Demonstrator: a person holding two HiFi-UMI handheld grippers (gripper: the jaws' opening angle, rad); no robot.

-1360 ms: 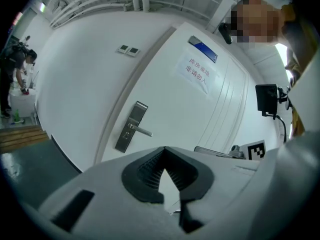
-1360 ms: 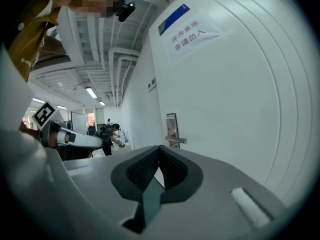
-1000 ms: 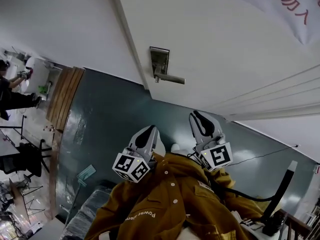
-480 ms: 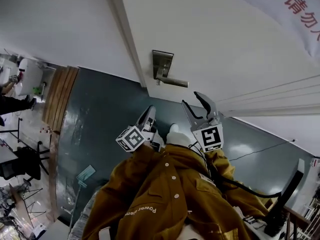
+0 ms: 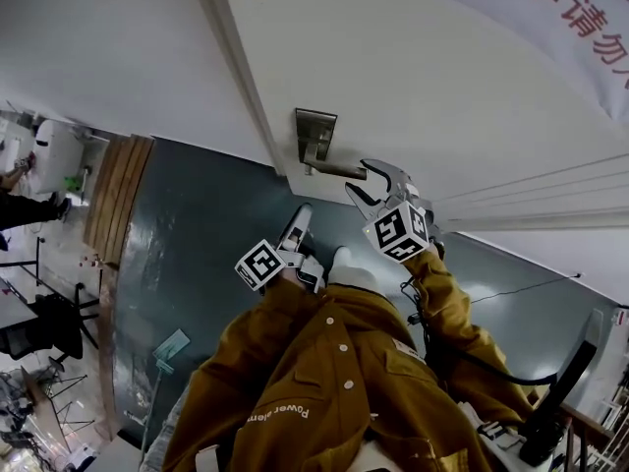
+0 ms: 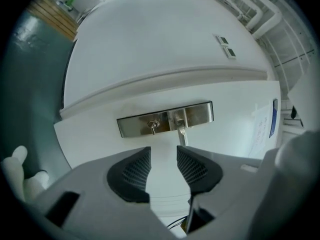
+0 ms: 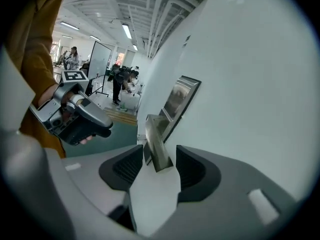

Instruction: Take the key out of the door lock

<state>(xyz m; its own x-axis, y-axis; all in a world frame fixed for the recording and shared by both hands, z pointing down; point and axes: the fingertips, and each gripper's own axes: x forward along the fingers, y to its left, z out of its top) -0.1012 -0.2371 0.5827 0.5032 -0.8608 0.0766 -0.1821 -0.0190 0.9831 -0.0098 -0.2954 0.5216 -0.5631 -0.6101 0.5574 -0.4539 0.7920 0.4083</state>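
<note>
Head view: both grippers were up at the door (image 5: 442, 87), jaws opening on each.
Left gripper (image 6: 163, 165) had its jaws apart with nothing between them and was aimed at the lock plate (image 6: 200, 114). The key (image 6: 153, 127) sat in the lock, just left of the handle hub in the left gripper view. Right gripper (image 7: 157, 168) had its jaws apart around the tip of the lever handle (image 7: 156, 141), pads not pressing on it.

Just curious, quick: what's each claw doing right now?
Left gripper: jaws opening, nothing between them.
Right gripper: jaws opening, silver metal door lever between them, not clamped.
</note>
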